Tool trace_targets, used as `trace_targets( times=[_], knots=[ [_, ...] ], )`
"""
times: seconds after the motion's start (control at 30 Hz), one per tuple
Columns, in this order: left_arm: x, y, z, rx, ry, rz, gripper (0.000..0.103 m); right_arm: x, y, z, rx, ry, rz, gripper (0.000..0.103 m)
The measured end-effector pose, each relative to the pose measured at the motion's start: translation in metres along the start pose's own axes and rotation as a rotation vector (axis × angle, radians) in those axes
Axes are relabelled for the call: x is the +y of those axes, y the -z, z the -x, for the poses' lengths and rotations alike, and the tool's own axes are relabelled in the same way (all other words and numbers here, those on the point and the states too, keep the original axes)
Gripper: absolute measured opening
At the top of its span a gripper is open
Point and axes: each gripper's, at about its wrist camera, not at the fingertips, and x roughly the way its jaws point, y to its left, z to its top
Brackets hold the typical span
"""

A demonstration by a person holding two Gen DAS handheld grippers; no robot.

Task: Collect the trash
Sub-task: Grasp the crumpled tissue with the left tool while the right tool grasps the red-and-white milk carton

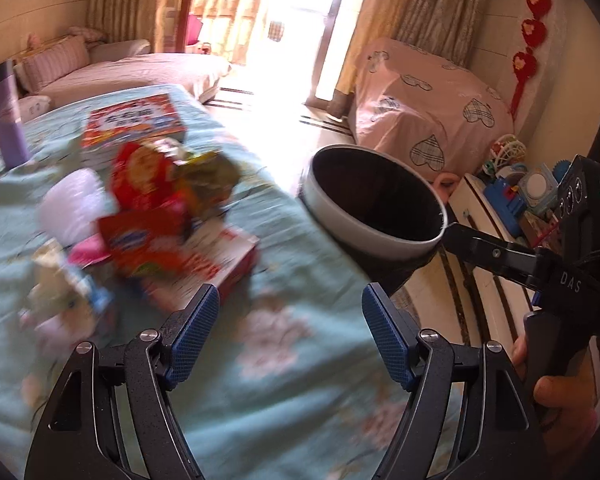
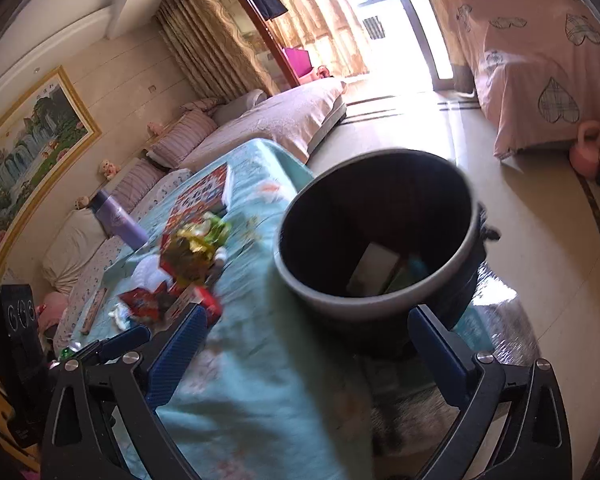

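Wrappers [image 1: 156,208] heaped between book [image 1: 134,120] and bin [image 1: 376,204].

The heap of red and yellow snack wrappers [image 1: 156,216] is smeared by motion blur, so single pieces cannot be told apart. The base of the round grey bin with a black liner [image 2: 380,248] is hidden behind the pale blue flowered cloth [image 2: 260,360].

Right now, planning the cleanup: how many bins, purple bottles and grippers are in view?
Trash bin: 1
Purple bottle: 1
Grippers: 2, left gripper and right gripper
Total: 4
The wrapper pile is too blurred to count.
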Motion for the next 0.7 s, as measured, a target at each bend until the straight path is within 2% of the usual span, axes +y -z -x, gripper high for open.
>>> trace_targets(
  times=[0.33,0.5,0.6,0.7],
  knots=[
    [0.065,0.041,0.044,-0.020,-0.099,0.113,0.076,0.052,0.041,-0.017,0.012,-0.046,0.017,0.102],
    [0.095,0.049,0.048,-0.008,-0.139,0.176,0.076,0.077,0.053,-0.031,0.045,-0.069,0.031,0.102],
    [0.109,0.049,0.049,-0.008,-0.140,0.206,0.076,0.091,0.057,-0.042,0.068,-0.037,0.055,0.102],
    [0.117,0.045,0.047,-0.014,-0.151,0.205,0.076,0.097,0.058,-0.055,0.096,-0.041,0.042,0.101]
  ],
)
